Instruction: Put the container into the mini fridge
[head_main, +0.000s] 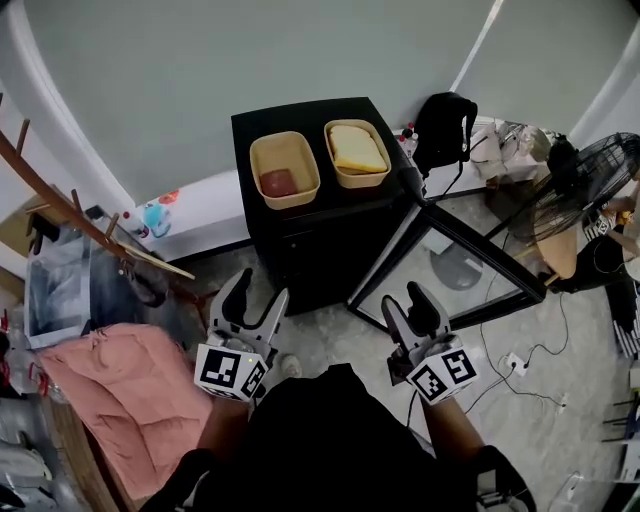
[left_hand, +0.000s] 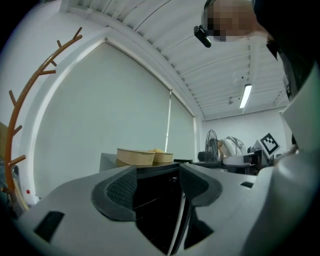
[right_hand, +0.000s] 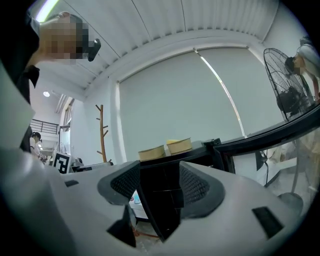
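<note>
A black mini fridge (head_main: 320, 215) stands against the wall, and its glass door (head_main: 450, 265) hangs open to the right. Two tan containers rest on its top: the left container (head_main: 284, 169) holds something red, the right container (head_main: 356, 153) something yellow. Both also show in the left gripper view, left container (left_hand: 134, 157) and right container (left_hand: 164, 157), and in the right gripper view, left container (right_hand: 152, 152) and right container (right_hand: 179, 146). My left gripper (head_main: 250, 305) and right gripper (head_main: 410, 312) hang open and empty in front of the fridge, well below its top.
A wooden coat rack (head_main: 75, 215) leans at the left above a pink cloth (head_main: 135, 385). A black bag (head_main: 445, 130) and a standing fan (head_main: 600, 170) are at the right. Cables and a power strip (head_main: 515, 365) lie on the floor.
</note>
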